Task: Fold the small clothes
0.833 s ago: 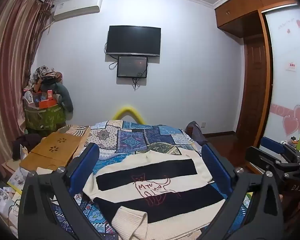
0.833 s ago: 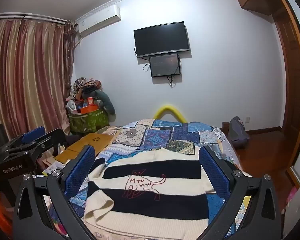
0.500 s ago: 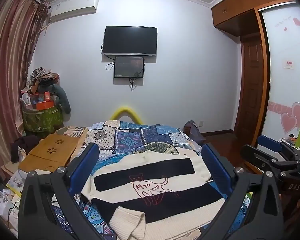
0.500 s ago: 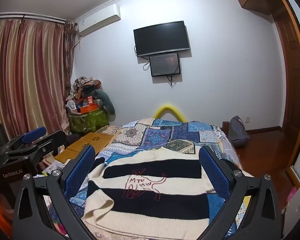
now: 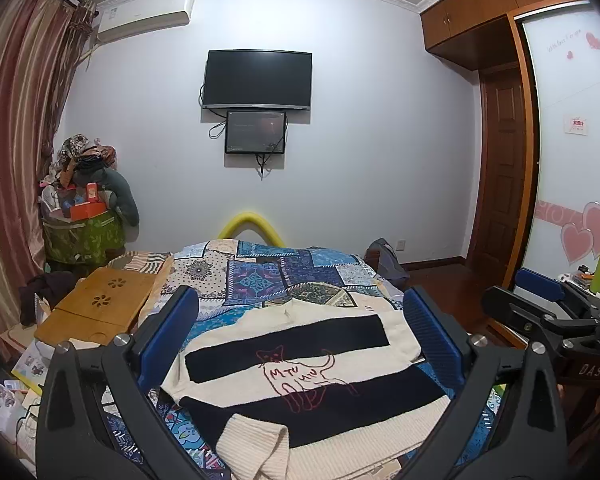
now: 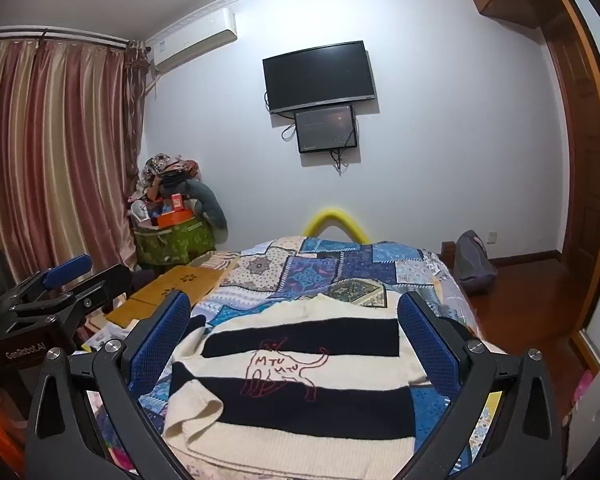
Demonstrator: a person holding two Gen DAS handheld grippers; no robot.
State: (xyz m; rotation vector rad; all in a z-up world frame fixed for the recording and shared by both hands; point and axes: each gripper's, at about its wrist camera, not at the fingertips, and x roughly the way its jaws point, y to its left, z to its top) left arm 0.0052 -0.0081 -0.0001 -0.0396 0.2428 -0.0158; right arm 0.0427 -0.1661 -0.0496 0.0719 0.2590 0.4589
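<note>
The room is a bedroom: a pale wall at 12 o'clock carries a black television [image 5: 258,79] with a smaller screen [image 5: 255,132] just under it, an air conditioner [image 5: 144,15] at 11 o'clock, striped curtains [image 6: 52,152] at 9 o'clock and a wooden wardrobe [image 5: 496,128] at 2 o'clock. The bed [image 5: 268,276], under a blue patchwork quilt, is the work surface, with a wooden lap tray [image 5: 100,308] at its 9 o'clock edge and a heaped green bag [image 5: 82,236] at 10 o'clock. The sweater [image 5: 300,364], cream with 2 black bands and a red cat outline, lies on the near end of the bed, at 6 o'clock in both views. It looks partly folded: 1 sleeve is turned in over the lower front, but the body is spread flat, so the main folds appear left to do. The left gripper [image 5: 300,344] and right gripper [image 6: 296,340] both hover above it with jaws wide and nothing between them.
</note>
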